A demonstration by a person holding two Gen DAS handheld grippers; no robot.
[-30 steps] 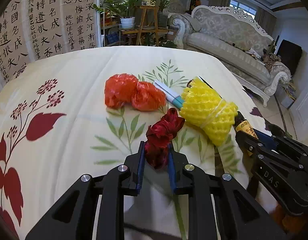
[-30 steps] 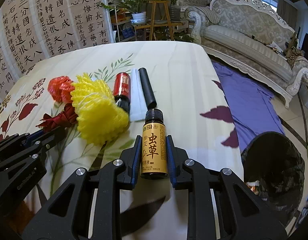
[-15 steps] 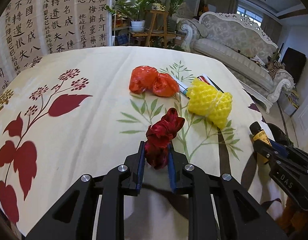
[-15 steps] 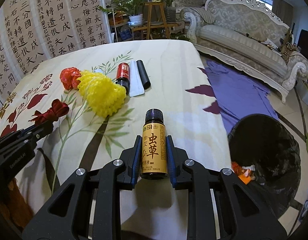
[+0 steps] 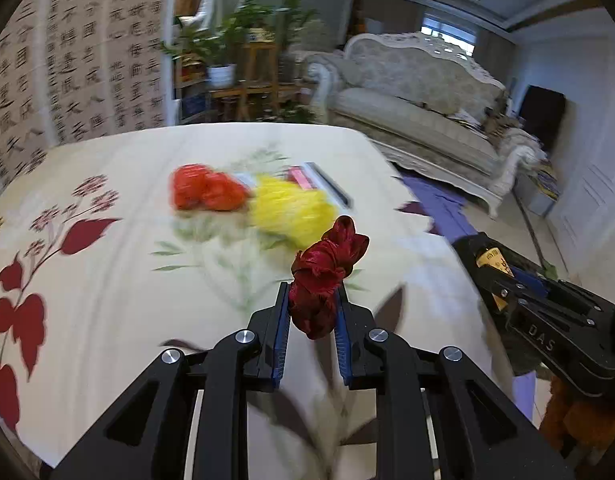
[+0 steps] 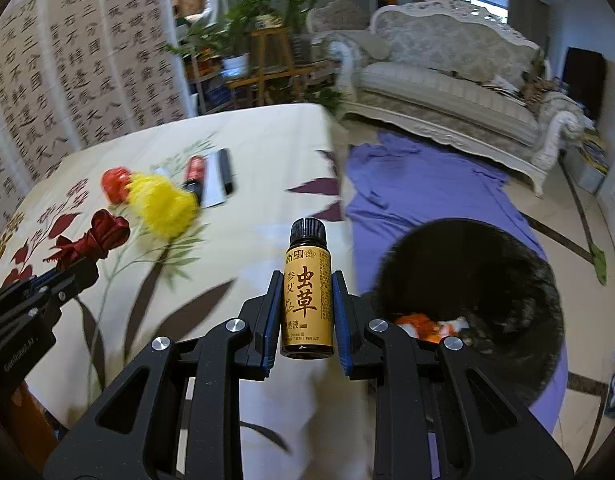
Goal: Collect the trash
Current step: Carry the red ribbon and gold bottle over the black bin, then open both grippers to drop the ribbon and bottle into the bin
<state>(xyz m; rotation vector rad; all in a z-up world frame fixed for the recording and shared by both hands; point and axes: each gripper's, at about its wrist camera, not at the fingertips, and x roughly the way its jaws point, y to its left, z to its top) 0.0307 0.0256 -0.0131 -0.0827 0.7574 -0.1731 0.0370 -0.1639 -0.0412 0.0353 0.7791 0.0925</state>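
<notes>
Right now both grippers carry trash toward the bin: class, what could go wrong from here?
1. The small brown glass bottle with the yellow label is pinched only along its sides by the right gripper; it may slip out and miss the black-lined bin.
2. The crumpled dark red ribbon bulges above the left gripper and could work loose.

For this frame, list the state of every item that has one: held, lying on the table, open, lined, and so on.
Left hand-held gripper: shut on the red ribbon.
Red ribbon: bunched, held above the table.
Right hand-held gripper: shut on the bottle.
Bottle: capped, held.
Bin: open, black liner, some trash inside.
Yellow foam net: lying on the table.
Orange bag: crumpled, on the table.
Red tube: lying flat.
</notes>
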